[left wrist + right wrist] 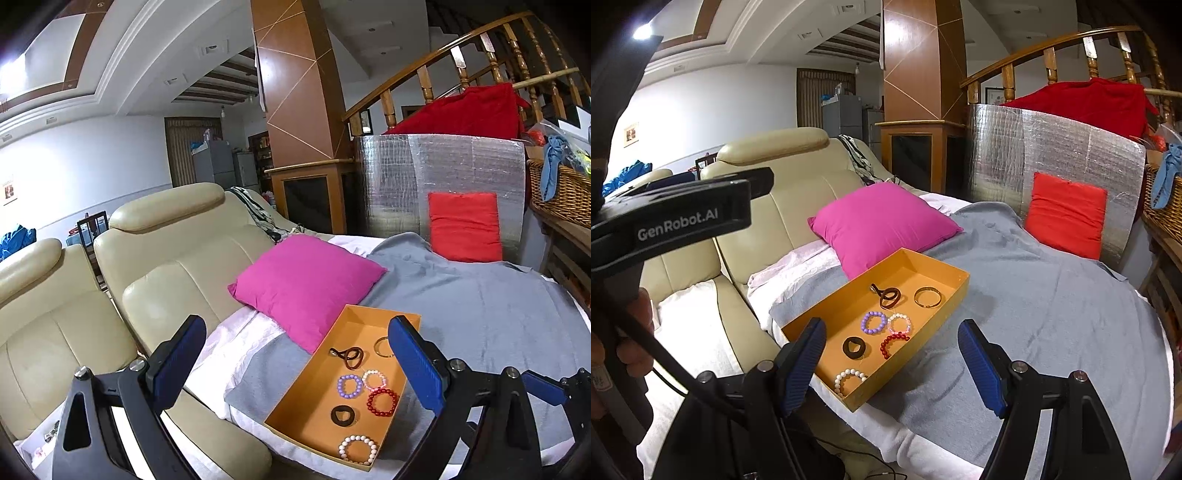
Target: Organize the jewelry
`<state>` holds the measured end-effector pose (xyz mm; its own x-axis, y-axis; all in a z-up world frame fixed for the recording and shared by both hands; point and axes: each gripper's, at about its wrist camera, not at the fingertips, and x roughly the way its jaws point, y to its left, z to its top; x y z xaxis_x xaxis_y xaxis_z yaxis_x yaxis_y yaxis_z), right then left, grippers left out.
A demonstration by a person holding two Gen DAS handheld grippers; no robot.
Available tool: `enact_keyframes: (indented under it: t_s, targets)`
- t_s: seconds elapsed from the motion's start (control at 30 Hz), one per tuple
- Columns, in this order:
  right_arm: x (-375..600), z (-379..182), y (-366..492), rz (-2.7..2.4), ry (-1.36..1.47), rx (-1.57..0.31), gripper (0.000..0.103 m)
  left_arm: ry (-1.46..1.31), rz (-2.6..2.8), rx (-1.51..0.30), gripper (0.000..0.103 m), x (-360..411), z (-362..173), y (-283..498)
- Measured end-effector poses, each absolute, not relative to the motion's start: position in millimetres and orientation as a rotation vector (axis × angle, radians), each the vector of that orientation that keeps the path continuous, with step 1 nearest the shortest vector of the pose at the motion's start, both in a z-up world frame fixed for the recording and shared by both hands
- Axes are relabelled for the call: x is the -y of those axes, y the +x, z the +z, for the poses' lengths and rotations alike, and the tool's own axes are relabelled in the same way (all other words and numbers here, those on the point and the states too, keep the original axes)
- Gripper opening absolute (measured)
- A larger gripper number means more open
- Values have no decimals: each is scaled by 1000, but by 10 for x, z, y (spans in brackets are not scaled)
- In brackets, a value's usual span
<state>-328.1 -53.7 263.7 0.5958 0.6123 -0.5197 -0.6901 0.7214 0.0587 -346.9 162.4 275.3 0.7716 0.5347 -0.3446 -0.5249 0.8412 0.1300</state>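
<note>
An orange tray [295,402] lies on a grey blanket and holds several pieces of jewelry. Among them are a purple bead bracelet [349,386], a red bead bracelet [383,402], a white bead bracelet [358,449], a dark ring [343,414] and a gold bangle [382,347]. My left gripper [295,365] hovers short of the tray, open, with nothing between its blue pads. In the right wrist view the same tray [831,325] lies ahead, with the gold bangle [927,297] at its far end. My right gripper [894,369] is open and empty, near the tray's front corner.
A pink cushion [306,284] touches the tray's far end. A red cushion [465,225] leans on a silver foil panel [443,170]. A beige leather sofa [166,258] lies left, a wicker basket [561,192] right. A hand [631,332] holds the left gripper's casing [683,221].
</note>
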Motion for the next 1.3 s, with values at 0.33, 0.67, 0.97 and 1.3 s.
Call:
enact_keyframes:
  t_s: [0.33,0.67,0.97,1.3]
  targets:
    - [508,2648,-3222,746,-148,-543,77,16,591,-390,99,-1722,2735,-3465]
    - [465,2679,-3198,738,-151,-536,77,-2,606,-402,99,-1819,2700,-3466]
    - [405,2693,-3175,742,-155,-537,77,-13,615,-406,99,-1902,2672,-3477]
    - [315,2665,-3113,746,-155,-545,77,-14,626,-417,99,-1967,2631,-3440]
